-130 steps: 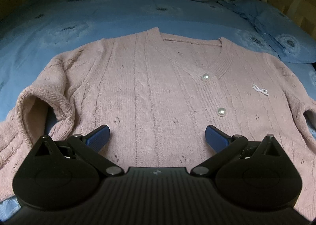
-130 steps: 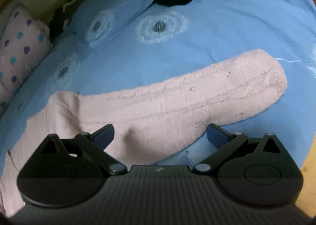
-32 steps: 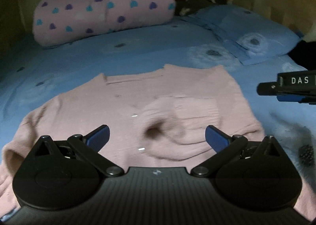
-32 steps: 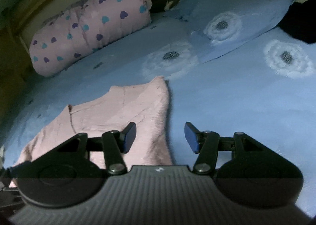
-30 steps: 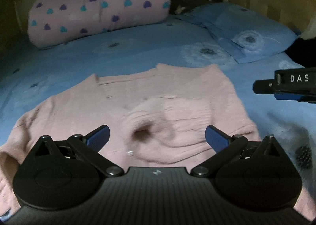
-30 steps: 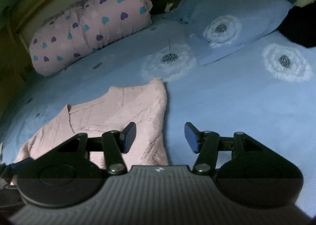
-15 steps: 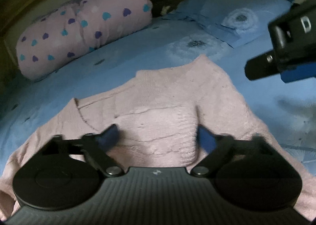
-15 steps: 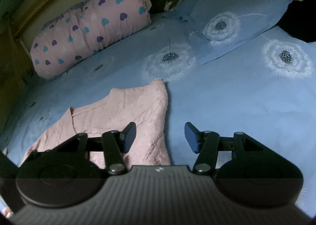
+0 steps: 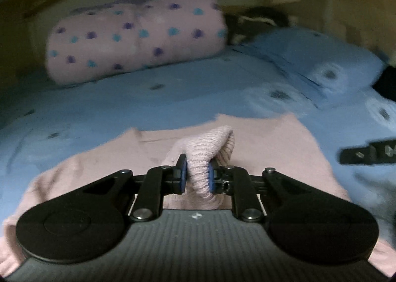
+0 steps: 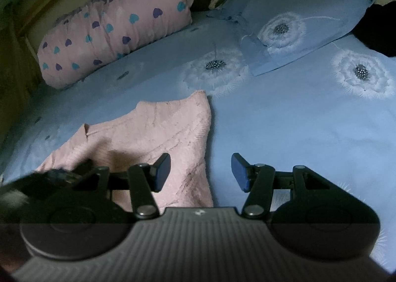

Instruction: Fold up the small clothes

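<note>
A pink knitted cardigan (image 9: 272,143) lies flat on the blue bed sheet (image 9: 123,98). My left gripper (image 9: 196,175) is shut on the ribbed cuff of its sleeve (image 9: 210,148) and holds it bunched up over the cardigan's body. In the right wrist view the cardigan (image 10: 168,128) lies left of centre. My right gripper (image 10: 200,173) is open and empty, low over the cardigan's right edge and the sheet. Its tip also shows at the right of the left wrist view (image 9: 366,154).
A pink pillow with heart prints (image 10: 113,21) lies at the head of the bed. A blue pillow with dandelion print (image 10: 292,14) lies to the right. A black garment (image 10: 378,26) lies at the far right. Wooden bed frame (image 10: 37,4) behind.
My left gripper has shut on the sleeve cuff and lifted it over the cardigan. Earlier the right sleeve was folded onto the body. The right gripper has stayed open and nearly still.
</note>
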`<state>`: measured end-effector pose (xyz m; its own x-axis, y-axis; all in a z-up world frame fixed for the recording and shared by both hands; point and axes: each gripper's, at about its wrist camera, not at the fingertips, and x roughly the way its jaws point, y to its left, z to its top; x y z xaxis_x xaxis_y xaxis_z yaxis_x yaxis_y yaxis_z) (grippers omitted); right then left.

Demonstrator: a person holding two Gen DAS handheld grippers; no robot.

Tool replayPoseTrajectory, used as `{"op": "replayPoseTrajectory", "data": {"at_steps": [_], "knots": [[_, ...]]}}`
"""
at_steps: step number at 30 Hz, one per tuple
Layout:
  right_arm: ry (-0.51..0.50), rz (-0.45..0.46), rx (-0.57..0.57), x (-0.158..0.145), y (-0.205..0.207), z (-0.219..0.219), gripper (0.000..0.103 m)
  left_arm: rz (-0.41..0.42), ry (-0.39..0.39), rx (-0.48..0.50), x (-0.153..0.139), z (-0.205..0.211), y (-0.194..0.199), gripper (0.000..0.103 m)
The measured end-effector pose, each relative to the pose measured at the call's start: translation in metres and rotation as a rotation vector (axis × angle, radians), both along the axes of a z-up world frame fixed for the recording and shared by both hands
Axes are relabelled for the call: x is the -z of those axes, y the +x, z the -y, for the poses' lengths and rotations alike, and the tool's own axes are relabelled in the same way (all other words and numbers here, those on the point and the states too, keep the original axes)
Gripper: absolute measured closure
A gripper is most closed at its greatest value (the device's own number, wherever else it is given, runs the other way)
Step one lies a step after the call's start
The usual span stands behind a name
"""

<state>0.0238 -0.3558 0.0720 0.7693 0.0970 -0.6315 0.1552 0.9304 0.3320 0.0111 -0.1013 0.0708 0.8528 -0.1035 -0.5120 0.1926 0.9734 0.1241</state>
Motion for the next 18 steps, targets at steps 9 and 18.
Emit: {"op": "replayPoseTrajectory", "data": {"at_steps": [9,18], "knots": [[-0.029,-0.015,-0.021,0.004,0.004,-0.009,0.047,-0.107,-0.042,-0.192,0.008,-0.095,0.016,0.082],[-0.105,-0.044,-0.071,0.012,0.01,-0.025,0.047,-0.095,-0.01,-0.263,0.012,-0.139,0.009,0.073]]}}
